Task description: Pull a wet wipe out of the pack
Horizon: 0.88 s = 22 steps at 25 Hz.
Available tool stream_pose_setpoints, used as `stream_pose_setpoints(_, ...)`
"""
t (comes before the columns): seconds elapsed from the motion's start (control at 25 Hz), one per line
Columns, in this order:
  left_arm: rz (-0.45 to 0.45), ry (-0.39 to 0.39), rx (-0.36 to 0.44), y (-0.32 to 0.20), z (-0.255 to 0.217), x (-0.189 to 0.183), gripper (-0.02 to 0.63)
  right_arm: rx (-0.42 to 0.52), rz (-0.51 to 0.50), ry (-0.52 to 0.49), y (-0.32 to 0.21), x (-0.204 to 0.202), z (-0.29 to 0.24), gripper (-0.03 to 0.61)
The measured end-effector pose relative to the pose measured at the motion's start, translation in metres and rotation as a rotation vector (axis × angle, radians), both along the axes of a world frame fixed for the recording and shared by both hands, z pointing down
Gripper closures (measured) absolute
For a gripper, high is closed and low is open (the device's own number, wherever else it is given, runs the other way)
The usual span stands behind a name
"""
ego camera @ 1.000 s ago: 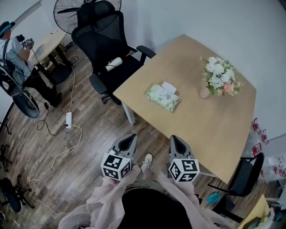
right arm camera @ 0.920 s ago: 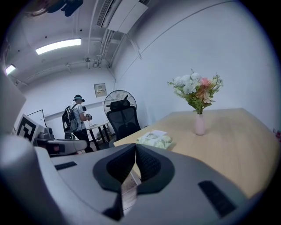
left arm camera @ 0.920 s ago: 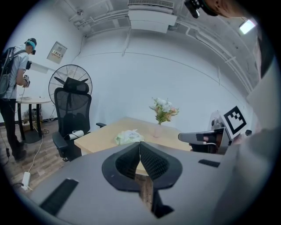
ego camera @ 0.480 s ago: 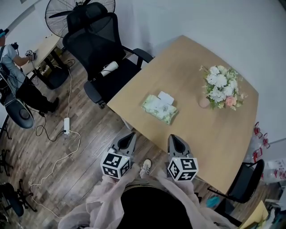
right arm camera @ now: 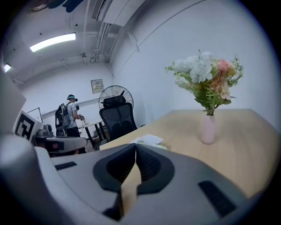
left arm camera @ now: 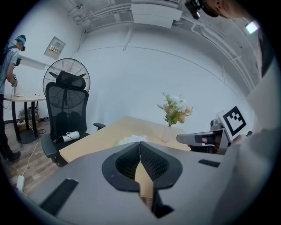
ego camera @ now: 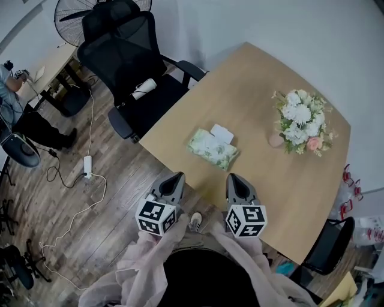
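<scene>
**Item 1. Wet wipe pack** (ego camera: 212, 149): pale green with a floral print, lying flat on the bench (ego camera: 258, 84) close to its near-left edge. A white flap (ego camera: 222, 133) shows at the pack's far side. Nothing touches the pack, and it lies ahead of both claws and apart from them.

**Item 2. Left claw** (ego camera: 177, 176): jaws closed tip to tip, with nothing between them. It is held above the wooden floor (ego camera: 72, 240), just short of the bench edge, and angled toward the pack. A marker cube (ego camera: 156, 217) sits at its rear, and a pale pink sleeve (ego camera: 144, 270) is behind that.

**Item 3. Right claw** (ego camera: 233, 178): jaws pressed together and holding nothing. It is level with the left claw and just beside it. In the head view its tip shows over the bench's near edge. In the right gripper view the pack lies just past the closed tips.

**Item 4. Vase of flowers** (ego camera: 300, 120): a small pink vase with white and pink blooms and green leaves. It stands upright on the bench to the right of the pack, well apart from it.

**Item 5. Office chair** (ego camera: 129, 54): black mesh, drawn up at the bench's left side. A white roll (ego camera: 144, 89) lies on its seat.

**Item 6. Surroundings:**
- A standing fan (ego camera: 75, 9) is behind the chair.
- A white power strip (ego camera: 87, 166) with trailing cable lies on the floor.
- A person (ego camera: 18, 114) is at the far left edge.
- A shoe (ego camera: 195, 220) shows on the floor between the two cubes.
</scene>
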<state>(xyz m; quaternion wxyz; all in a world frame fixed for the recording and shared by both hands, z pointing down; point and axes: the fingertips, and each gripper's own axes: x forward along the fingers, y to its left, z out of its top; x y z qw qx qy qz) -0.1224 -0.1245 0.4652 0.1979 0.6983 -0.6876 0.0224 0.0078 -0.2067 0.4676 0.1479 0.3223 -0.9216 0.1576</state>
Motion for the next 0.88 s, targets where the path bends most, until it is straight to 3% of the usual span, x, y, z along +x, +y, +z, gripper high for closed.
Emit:
stream_pose_setpoints(0.72, 0.114, 0.037, -0.043, -0.039, 0.010, -0.005, 0.600, -0.022, 0.028, 0.057, -0.012, -0.031, 0.012, 0.561)
stream_pose_setpoints(0.88, 0.144, 0.050, -0.053, -0.048, 0.016, -0.009, 0.600, -0.038, 0.048, 0.090, -0.018, -0.039, 0.021, 0.468)
